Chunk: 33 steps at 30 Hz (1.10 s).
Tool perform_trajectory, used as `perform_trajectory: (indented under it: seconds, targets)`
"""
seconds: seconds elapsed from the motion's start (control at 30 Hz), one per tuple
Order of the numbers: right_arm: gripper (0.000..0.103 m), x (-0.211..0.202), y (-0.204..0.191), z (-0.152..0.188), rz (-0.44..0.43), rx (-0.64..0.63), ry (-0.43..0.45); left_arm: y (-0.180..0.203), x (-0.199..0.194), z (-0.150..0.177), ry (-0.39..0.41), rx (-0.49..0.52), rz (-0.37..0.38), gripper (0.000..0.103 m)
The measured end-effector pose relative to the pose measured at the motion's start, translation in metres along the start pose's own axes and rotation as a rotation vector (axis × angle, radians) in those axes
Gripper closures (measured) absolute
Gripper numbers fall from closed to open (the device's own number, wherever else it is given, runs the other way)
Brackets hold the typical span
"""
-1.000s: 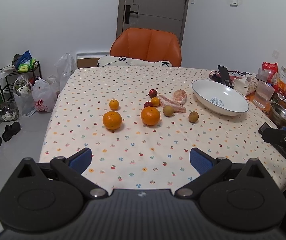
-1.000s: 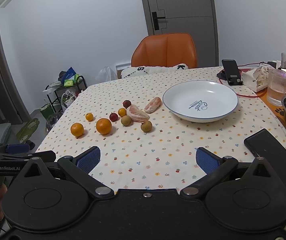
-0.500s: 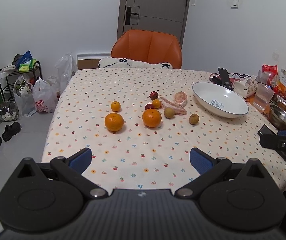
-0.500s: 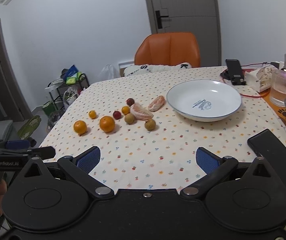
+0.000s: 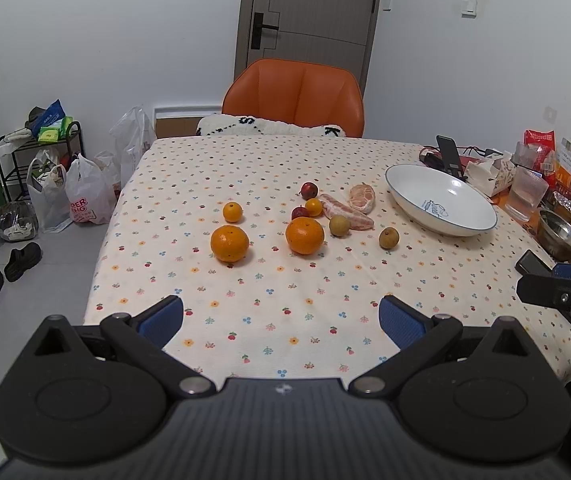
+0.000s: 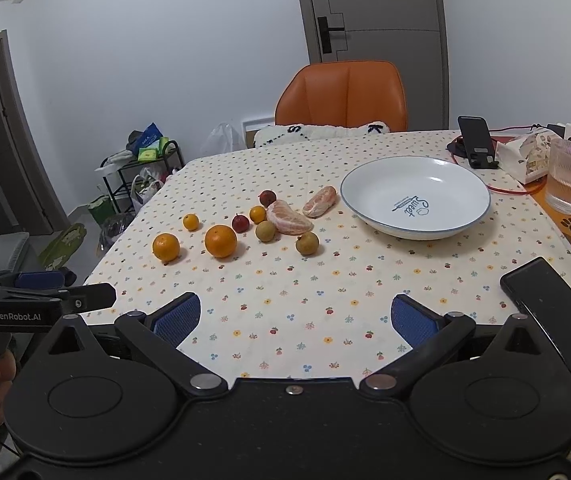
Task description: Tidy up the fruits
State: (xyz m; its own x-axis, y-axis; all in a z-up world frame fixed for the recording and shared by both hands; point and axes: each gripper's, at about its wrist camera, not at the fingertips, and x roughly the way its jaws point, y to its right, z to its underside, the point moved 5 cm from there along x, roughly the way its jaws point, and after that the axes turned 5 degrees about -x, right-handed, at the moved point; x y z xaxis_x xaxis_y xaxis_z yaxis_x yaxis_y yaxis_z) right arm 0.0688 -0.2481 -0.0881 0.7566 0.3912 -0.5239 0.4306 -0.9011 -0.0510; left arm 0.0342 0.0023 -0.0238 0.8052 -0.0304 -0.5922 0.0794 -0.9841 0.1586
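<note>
Loose fruit lies mid-table on the flowered cloth: two big oranges (image 5: pixel 230 243) (image 5: pixel 304 235), small oranges (image 5: pixel 232 212), dark red plums (image 5: pixel 309 189), brown round fruits (image 5: pixel 389 237) and peeled pomelo pieces (image 5: pixel 362 197). An empty white plate (image 5: pixel 441 200) stands to their right. In the right wrist view the big oranges (image 6: pixel 220 241), the pomelo pieces (image 6: pixel 288 222) and the plate (image 6: pixel 415 196) show too. My left gripper (image 5: pixel 281 318) is open over the near table edge, holding nothing. My right gripper (image 6: pixel 294 318) is open as well, short of the fruit.
An orange chair (image 5: pixel 293 98) stands at the far side. A black phone (image 6: pixel 553 316) lies near the right edge, beside a metal bowl (image 5: pixel 559 234), a glass (image 6: pixel 569 174), a phone stand (image 6: pixel 475 146) and snack packets (image 5: pixel 539 148). Bags and a rack (image 5: pixel 45 160) crowd the floor left.
Both grippers have drawn back slightly, so the fruit and plate look a little farther away. Nothing on the table has moved and both pairs of jaws stay open.
</note>
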Motion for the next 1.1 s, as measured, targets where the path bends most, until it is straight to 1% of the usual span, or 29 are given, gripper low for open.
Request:
perform_trajectory:
  seconds: [0.43,0.6,0.7,0.93,1.1]
  targets:
    - [0.0,0.002,0.003,-0.002,-0.005,0.008,0.002,-0.001,0.005,-0.001,-0.012,-0.003,-0.001,0.0]
    - [0.0,0.004,0.01,-0.005,0.011,0.03,0.032,-0.001,0.009,-0.002,-0.001,0.011,-0.025,0.0]
    - [0.0,0.008,0.015,-0.007,0.029,0.033,0.04,-0.004,0.013,-0.004,-0.007,0.006,-0.029,0.0]
    - [0.0,0.025,0.017,-0.008,0.018,0.022,0.03,-0.01,0.025,-0.007,-0.004,-0.006,-0.057,0.0]
    - [0.0,0.036,0.018,-0.009,0.01,0.009,0.036,-0.01,0.034,-0.009,0.01,-0.006,-0.055,0.0]
